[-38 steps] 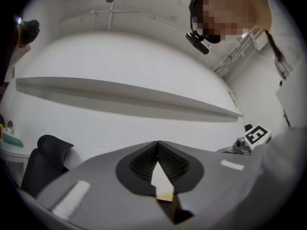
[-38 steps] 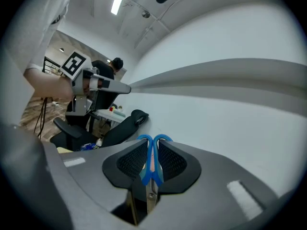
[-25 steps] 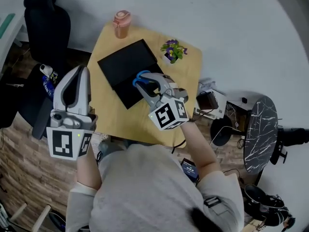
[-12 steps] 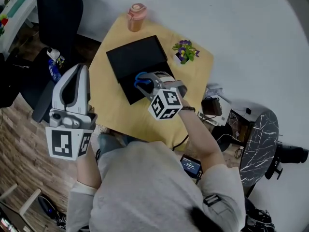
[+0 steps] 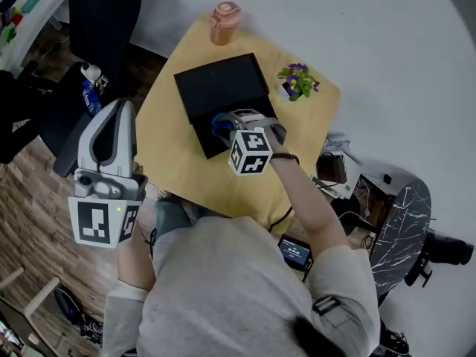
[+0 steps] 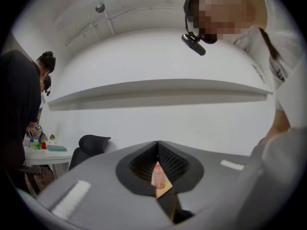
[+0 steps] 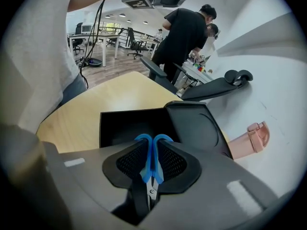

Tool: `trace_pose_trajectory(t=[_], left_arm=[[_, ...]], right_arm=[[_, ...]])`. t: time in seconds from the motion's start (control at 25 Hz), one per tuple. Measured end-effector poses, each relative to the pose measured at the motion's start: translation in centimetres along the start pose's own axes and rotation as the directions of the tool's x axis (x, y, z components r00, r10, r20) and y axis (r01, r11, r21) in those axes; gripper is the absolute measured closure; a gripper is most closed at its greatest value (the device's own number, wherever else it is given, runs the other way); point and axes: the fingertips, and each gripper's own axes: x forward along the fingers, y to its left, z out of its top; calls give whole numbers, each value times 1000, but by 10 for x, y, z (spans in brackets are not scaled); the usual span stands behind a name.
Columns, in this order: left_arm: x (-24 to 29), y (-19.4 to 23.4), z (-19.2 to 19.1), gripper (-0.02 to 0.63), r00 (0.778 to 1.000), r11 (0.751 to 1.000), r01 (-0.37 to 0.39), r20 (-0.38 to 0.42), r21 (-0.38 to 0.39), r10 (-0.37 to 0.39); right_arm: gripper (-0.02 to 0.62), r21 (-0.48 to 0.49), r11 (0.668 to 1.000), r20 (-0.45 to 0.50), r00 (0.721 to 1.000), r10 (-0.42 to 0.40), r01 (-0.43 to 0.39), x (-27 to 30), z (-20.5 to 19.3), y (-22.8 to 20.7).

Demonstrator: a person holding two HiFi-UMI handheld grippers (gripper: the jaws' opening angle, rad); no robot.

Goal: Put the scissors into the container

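Note:
Blue-handled scissors (image 7: pixel 152 163) are pinched handles-forward between the jaws of my right gripper (image 7: pixel 152 169), which is shut on them. In the head view this gripper (image 5: pixel 223 125) hovers with the scissors (image 5: pixel 217 121) over the near part of the open black container (image 5: pixel 207 141). Its flat lid (image 5: pixel 222 84) lies open behind it. From the right gripper view, the container's hollow (image 7: pixel 129 123) lies just ahead and the lid (image 7: pixel 196 123) to the right. My left gripper (image 5: pixel 111 143) is held off the table's left side, shut and holding nothing (image 6: pixel 157 150).
The container rests on a small yellow wooden table (image 5: pixel 175 162). A pink bottle (image 5: pixel 224 13) stands at its far edge and a small potted plant (image 5: pixel 297 80) at its far right. A black office chair (image 5: pixel 97 21) stands to the left. People stand at a table behind (image 7: pixel 189 32).
The right gripper with the scissors has edged forward over the container's near part. The head camera has shifted, and the left gripper has stayed put.

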Motion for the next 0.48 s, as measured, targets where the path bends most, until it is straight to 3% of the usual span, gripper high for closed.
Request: trace_pose_trajectory(t=[0.48], left_arm=[[-12, 15, -4, 552, 999, 999, -38, -17, 3, 38]], right_arm=[[520, -13, 997, -84, 993, 79, -81, 24, -9, 8]])
